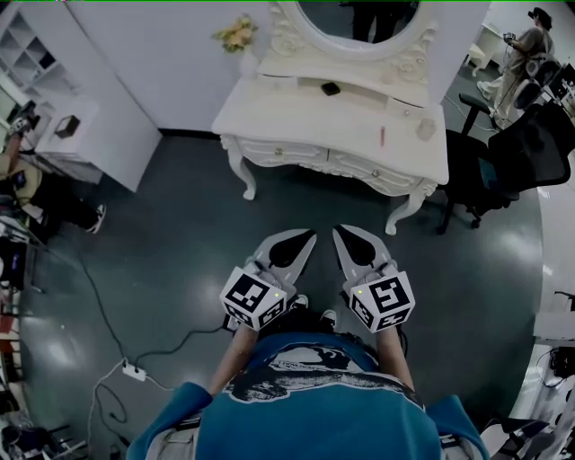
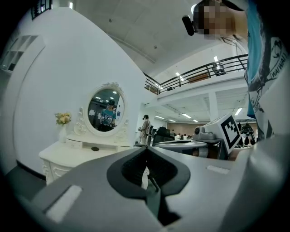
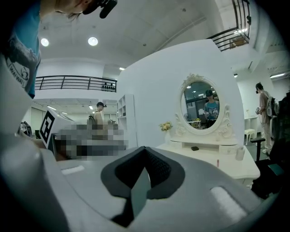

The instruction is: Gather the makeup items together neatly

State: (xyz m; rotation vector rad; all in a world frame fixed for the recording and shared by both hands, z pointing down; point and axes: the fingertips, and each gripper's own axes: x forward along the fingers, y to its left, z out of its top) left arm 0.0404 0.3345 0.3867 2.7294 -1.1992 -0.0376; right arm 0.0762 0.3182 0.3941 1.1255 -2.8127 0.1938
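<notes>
- Person in a blue shirt (image 1: 305, 404) is standing short of the white dressing table (image 1: 296, 121), holding both tools close to the body, over dark floor (image 1: 162, 269).
- Left gripper (image 1: 298, 243) is pointing toward the dressing table; its jaws are resting closed tip to tip and gripping nothing.
- Right gripper (image 1: 350, 241) is riding just beside the left one, well apart from the dressing table; its jaws are pressed together and carrying nothing.
- Slim pink stick (image 1: 382, 137) is lying on the dressing table's top, right of centre.
- Small pale container (image 1: 426, 128) is standing near the dressing table's right end, near the stick.
- Small black item (image 1: 330, 88) is sitting on the dressing table's raised back shelf, apart from the other two.
- Oval mirror (image 1: 358, 20) is rising behind that shelf; flowers (image 1: 235, 34) are standing at the dressing table's back left corner.
- Black office chair (image 1: 490, 166) is sitting just right of the dressing table.
</notes>
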